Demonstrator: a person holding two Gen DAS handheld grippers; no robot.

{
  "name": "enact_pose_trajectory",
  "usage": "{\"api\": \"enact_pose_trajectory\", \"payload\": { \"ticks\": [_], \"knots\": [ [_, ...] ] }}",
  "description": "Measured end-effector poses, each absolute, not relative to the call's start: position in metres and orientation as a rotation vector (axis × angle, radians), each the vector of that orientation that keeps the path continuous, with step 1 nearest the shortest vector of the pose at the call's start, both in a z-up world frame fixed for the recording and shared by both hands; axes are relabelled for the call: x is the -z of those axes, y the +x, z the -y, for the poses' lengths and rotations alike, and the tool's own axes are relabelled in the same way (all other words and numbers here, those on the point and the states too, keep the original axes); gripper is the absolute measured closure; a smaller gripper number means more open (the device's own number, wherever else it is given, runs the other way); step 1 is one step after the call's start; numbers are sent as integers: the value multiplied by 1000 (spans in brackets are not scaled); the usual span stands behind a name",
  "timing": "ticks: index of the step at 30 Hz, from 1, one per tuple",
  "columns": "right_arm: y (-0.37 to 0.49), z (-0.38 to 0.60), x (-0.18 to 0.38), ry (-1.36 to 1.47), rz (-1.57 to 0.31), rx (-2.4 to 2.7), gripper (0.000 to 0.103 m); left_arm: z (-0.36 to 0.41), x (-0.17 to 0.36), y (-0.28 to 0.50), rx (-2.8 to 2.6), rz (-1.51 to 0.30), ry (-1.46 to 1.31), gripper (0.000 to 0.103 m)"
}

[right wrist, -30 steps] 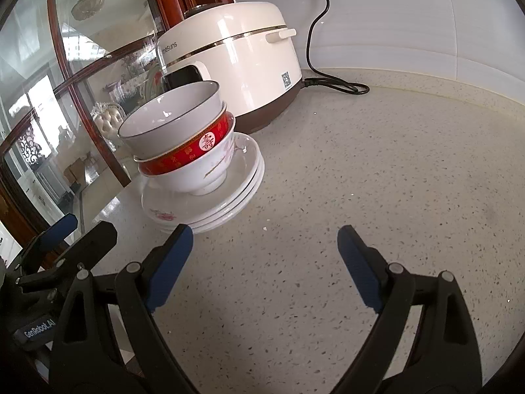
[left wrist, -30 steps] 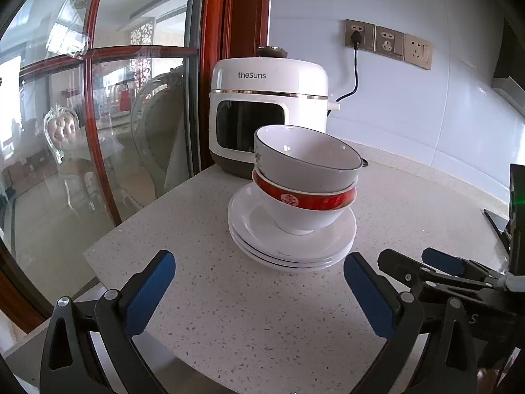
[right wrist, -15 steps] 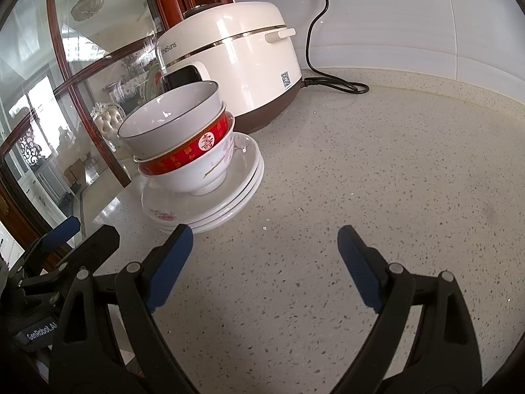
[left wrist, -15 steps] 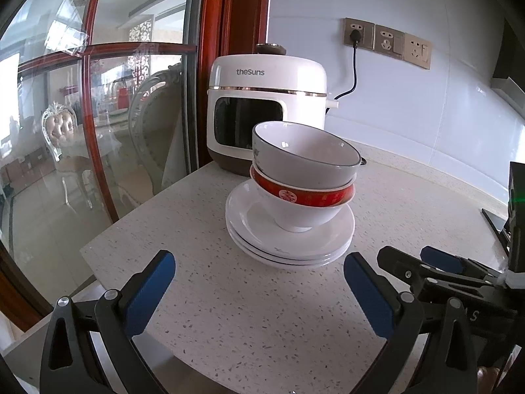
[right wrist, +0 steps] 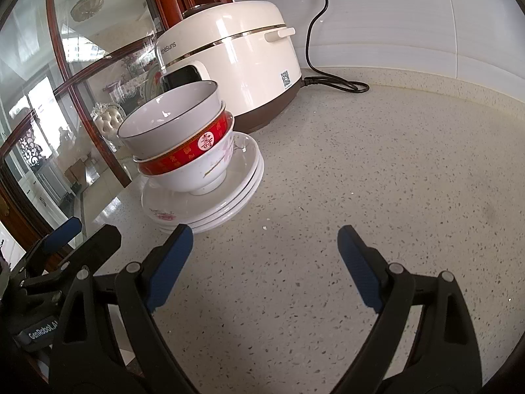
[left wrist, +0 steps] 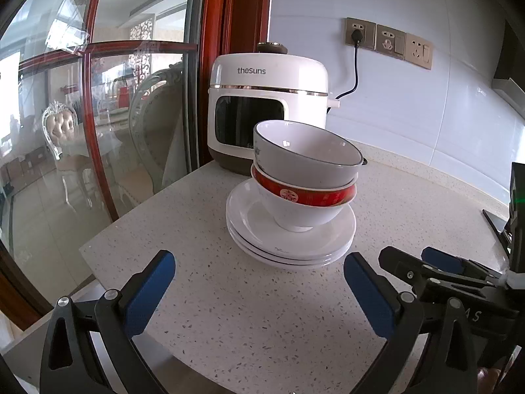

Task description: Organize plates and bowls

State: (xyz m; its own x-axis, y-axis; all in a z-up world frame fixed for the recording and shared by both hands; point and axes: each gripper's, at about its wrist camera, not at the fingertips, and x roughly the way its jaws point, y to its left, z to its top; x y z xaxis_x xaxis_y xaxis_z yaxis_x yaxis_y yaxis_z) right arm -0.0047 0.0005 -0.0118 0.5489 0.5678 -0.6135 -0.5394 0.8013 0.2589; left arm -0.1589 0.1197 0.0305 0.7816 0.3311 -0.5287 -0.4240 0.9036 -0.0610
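A grey-rimmed white bowl [left wrist: 308,157] [right wrist: 170,118] sits nested in a red-banded bowl [left wrist: 302,200] [right wrist: 193,161]. Both rest on a stack of white plates [left wrist: 259,229] [right wrist: 242,180] on the speckled counter. My left gripper [left wrist: 259,275] hangs open just in front of the stack, nothing between its blue pads. My right gripper [right wrist: 265,249] is open too, to the right of the stack and short of it, holding nothing. Each gripper shows at the edge of the other's view.
A white rice cooker [left wrist: 267,108] [right wrist: 229,62] stands right behind the stack, its black cord [right wrist: 331,78] trailing on the counter. A glass door with a red wooden frame [left wrist: 95,124] borders the counter's left edge. Wall sockets [left wrist: 388,42] sit above.
The left wrist view has crept slightly back and shifted; the stack sits a touch further off. The right gripper has barely moved. Both stay open.
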Motion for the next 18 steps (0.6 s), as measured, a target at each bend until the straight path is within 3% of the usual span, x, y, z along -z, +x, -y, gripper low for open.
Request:
{"api": "enact_pose_trajectory", "payload": {
  "ticks": [18],
  "knots": [
    [-5,0,12,43,-741,-656,12,-119,-30,-158,-410,-534,-183,0]
  ]
}}
